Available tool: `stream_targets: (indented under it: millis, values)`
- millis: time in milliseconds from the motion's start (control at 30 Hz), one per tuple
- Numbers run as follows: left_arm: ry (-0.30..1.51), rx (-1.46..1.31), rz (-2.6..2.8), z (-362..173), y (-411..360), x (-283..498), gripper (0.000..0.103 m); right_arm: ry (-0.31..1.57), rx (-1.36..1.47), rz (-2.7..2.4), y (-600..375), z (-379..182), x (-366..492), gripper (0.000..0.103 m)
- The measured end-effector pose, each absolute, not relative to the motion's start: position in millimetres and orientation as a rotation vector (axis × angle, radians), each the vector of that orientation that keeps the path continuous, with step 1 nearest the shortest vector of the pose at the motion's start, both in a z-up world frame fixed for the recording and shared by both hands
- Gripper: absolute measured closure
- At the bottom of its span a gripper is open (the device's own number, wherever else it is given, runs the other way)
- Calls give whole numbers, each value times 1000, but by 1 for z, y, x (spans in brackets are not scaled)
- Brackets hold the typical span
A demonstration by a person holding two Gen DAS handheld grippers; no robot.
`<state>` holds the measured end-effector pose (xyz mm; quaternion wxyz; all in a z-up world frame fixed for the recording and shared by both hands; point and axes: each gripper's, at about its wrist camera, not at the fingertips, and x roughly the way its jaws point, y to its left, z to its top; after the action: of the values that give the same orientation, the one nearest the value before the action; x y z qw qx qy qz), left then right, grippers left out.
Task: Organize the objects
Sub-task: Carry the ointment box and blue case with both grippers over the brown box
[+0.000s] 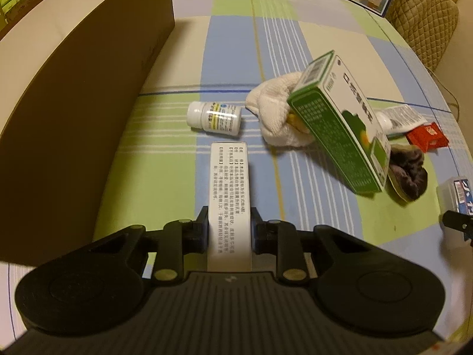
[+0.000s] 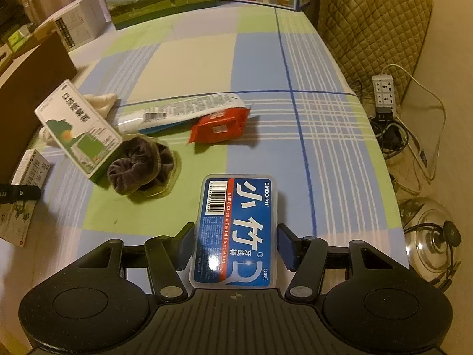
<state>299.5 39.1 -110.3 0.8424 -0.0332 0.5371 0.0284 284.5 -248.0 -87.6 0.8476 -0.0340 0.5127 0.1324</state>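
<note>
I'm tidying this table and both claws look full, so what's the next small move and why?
Probably lift the left claw clear: it is shut on the white medicine box, whose far end sits near the pill bottle. The brown box beside it looks a likely destination.

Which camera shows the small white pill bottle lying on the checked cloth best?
The left wrist view: the small white pill bottle lies on its side in plain sight, cap pointing left, just beyond the white printed box in the left gripper. The right wrist view does not show the bottle at all.
</note>
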Motion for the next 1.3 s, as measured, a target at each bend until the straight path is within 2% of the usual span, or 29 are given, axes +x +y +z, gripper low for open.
stream_targets:
  millis: [300, 667, 1300]
  values:
    - [1086, -107, 20, -88, 41, 272, 82, 1031, -39, 412, -218, -57, 266, 49]
    - [936, -164, -39, -22, 61, 233, 82, 958, -27, 637, -148, -13, 233, 49]
    - [766, -206, 75, 50, 186, 197, 81, 791, -42, 939, 23, 36, 222, 49]
